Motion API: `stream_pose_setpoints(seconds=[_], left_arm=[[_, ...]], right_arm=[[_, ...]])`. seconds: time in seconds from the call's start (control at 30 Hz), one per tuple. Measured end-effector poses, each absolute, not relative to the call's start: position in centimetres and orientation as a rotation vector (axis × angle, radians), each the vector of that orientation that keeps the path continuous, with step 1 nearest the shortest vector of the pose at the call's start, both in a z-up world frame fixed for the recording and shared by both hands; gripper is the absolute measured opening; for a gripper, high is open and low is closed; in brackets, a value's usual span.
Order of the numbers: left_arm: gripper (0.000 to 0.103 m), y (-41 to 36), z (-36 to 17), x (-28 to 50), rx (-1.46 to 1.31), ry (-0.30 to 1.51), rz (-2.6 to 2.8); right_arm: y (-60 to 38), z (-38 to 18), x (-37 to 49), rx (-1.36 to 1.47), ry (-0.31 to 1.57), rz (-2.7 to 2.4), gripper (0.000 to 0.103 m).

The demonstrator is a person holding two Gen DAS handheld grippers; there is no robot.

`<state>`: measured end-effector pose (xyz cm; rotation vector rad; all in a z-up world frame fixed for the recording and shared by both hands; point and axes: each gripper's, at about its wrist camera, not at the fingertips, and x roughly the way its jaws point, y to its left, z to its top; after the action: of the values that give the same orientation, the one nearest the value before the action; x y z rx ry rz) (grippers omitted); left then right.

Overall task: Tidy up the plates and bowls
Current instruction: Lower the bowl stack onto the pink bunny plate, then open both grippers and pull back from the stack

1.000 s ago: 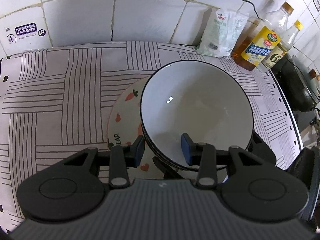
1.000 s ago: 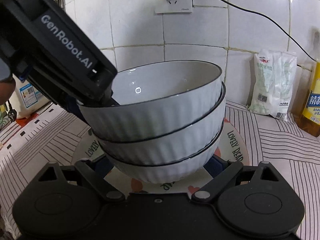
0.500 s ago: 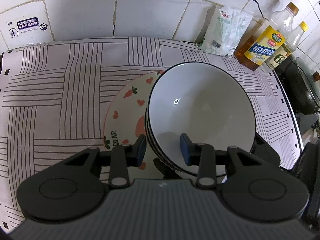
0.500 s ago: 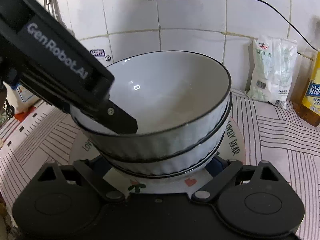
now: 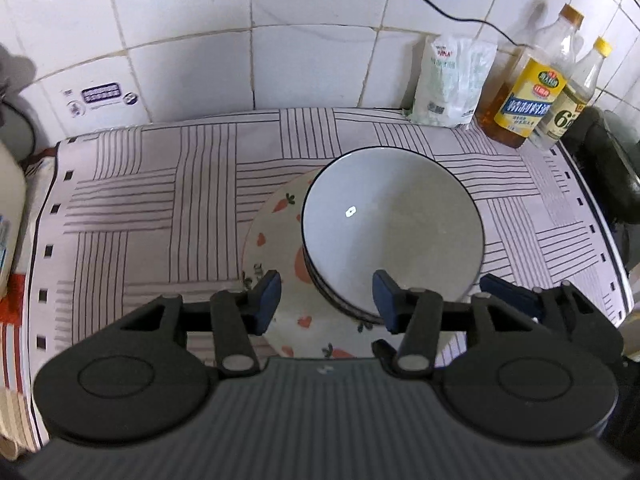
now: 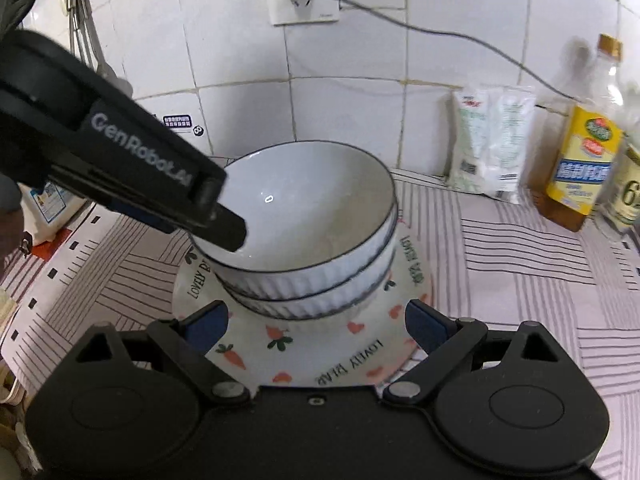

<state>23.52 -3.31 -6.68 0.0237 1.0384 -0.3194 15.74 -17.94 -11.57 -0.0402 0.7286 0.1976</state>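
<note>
**A:** The stack of bowls (image 6: 308, 240) is sitting nested on the carrot-print plate (image 6: 304, 356), which is lying flat on the striped cloth (image 5: 160, 208) near the tiled wall. What is the left gripper (image 5: 326, 300) doing?

**B:** Its jaws have just been opening. The blue pads are standing apart on either side of the top bowl's (image 5: 392, 224) near rim, one outside over the plate and one over the bowl's inside, and neither seems to be pressing on the rim. So it is letting go, not holding.

**A:** And the right gripper (image 6: 316, 326)?

**B:** Its fingers are spread wide, flanking the base of the stack above the plate, with clear gaps on both sides. Nothing is clamped there either.

**A:** So the step in hand looks like the release after stacking. How should the person be finishing it well?

**B:** Probably by keeping the left jaws wide enough that the inner pad is clearing the rim before lifting, and by drawing straight up and back rather than sideways. The top bowl is looking slightly off-centre toward one side of the plate, so a dragged pad could be tipping or sliding it.

**A:** Anything nearby to mind?

**B:** The oil bottles (image 5: 532, 100) and the white bag (image 5: 448, 80) are standing well apart against the wall, so they are not crowding the exit. The right gripper should be backing away without brushing the plate's edge.
</note>
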Motion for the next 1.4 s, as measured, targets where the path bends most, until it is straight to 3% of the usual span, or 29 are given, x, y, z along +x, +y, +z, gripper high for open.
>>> stream_pose_setpoints(seconds=[0.17, 0.53, 0.73, 0.9, 1.4], left_arm=[[0.059, -2.8, -4.6, 20.9, 0.048, 0.987, -0.313], [0.067, -2.1, -0.3, 15.7, 0.067, 0.949, -0.307], [0.077, -1.8, 1.6, 12.7, 0.086, 0.915, -0.305], [0.094, -0.9, 2.7, 10.2, 0.095, 0.879, -0.293], [0.095, 1.2, 3.5, 5.8, 0.078, 0.883, -0.224]], right_arm=[[-19.2, -9.9, 13.6, -0.040, 0.715, 0.183, 0.097], [-20.3, -5.5, 10.1, -0.059, 0.691, 0.114, 0.097], [-21.5, -3.6, 8.5, 0.039, 0.728, 0.045, 0.097], [-21.6, -1.6, 7.5, 0.055, 0.761, -0.096, 0.099], [-21.9, 3.2, 2.2, 0.036, 0.666, -0.150, 0.098]])
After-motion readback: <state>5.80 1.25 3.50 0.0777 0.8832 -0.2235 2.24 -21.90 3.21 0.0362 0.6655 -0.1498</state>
